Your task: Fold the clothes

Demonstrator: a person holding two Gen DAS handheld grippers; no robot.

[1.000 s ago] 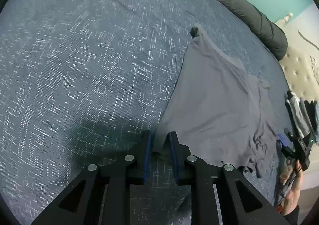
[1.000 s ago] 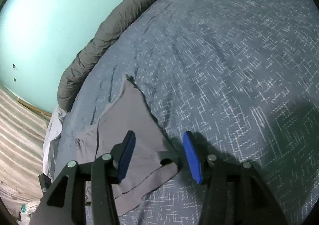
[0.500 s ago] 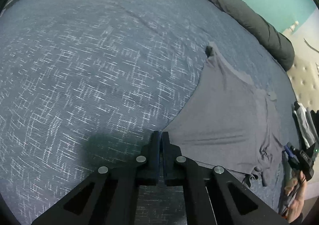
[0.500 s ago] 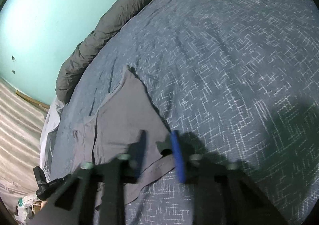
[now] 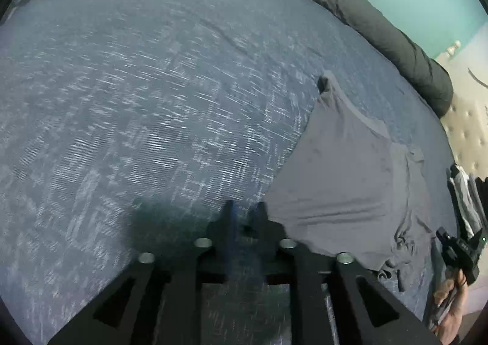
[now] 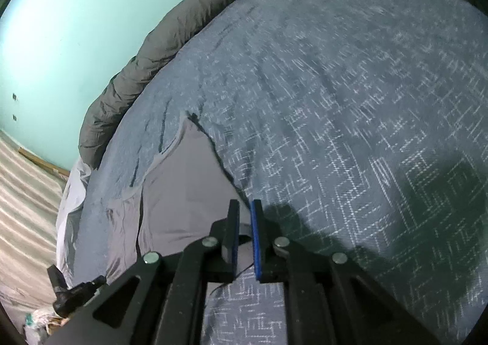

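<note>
A grey garment (image 5: 344,180) lies spread on the blue patterned bedspread (image 5: 137,100). In the left wrist view my left gripper (image 5: 245,207) sits at the garment's near left corner, blurred, its jaws a small gap apart. In the right wrist view the garment (image 6: 180,192) lies to the left, and my right gripper (image 6: 244,206) is at its near right edge with the jaws nearly together and a fold of cloth between them. The other gripper (image 5: 457,250) shows at the right edge of the left wrist view.
A rolled dark grey duvet (image 5: 350,6) runs along the far edge of the bed below a teal wall (image 6: 76,24). A tufted beige headboard (image 5: 469,119) is at the right. Folded clothes (image 5: 466,192) lie near it. Light sheets (image 6: 70,207) hang at the bed's side.
My right gripper's jaws have closed from wide open onto the garment's edge. My left gripper closed at the garment's corner half a second ago and now shows a small gap, blurred with motion.
</note>
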